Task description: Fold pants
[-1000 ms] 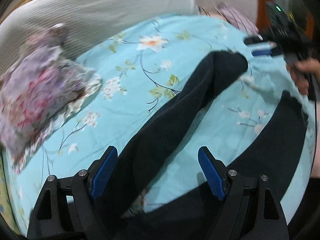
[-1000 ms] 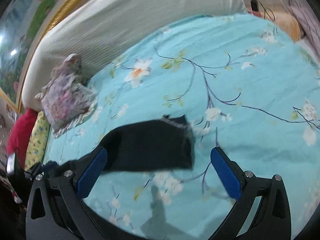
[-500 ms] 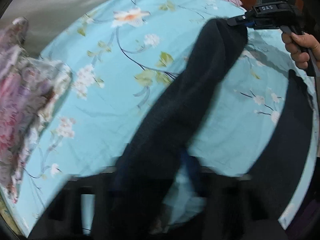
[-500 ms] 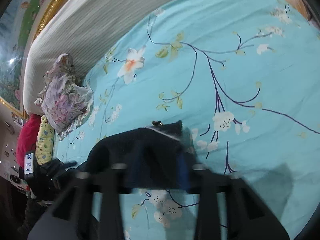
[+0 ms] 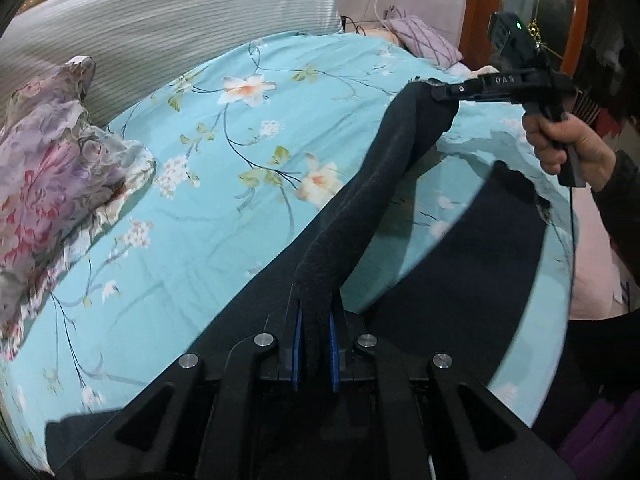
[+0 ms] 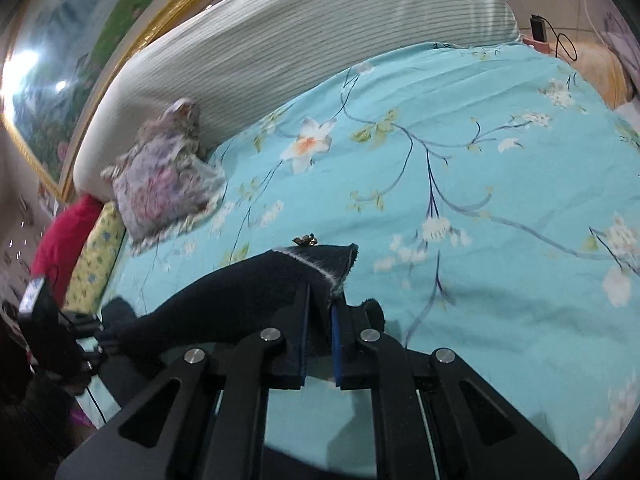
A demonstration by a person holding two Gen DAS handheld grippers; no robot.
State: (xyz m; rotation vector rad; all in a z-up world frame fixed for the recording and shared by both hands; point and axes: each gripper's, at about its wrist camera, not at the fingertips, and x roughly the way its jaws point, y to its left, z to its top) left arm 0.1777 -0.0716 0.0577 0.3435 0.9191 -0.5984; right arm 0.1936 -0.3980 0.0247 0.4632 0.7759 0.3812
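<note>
Where the floral pillow rests at 9 o'clock against the striped headboard, the turquoise bed sheet carries the black pants. At 6 o'clock the left gripper has its jaws closed tight on one pant leg near the waist. That leg stretches raised toward 2 o'clock, where the right gripper has its jaws clamped on the cuff. The other leg lies flat at 4 o'clock.
</note>
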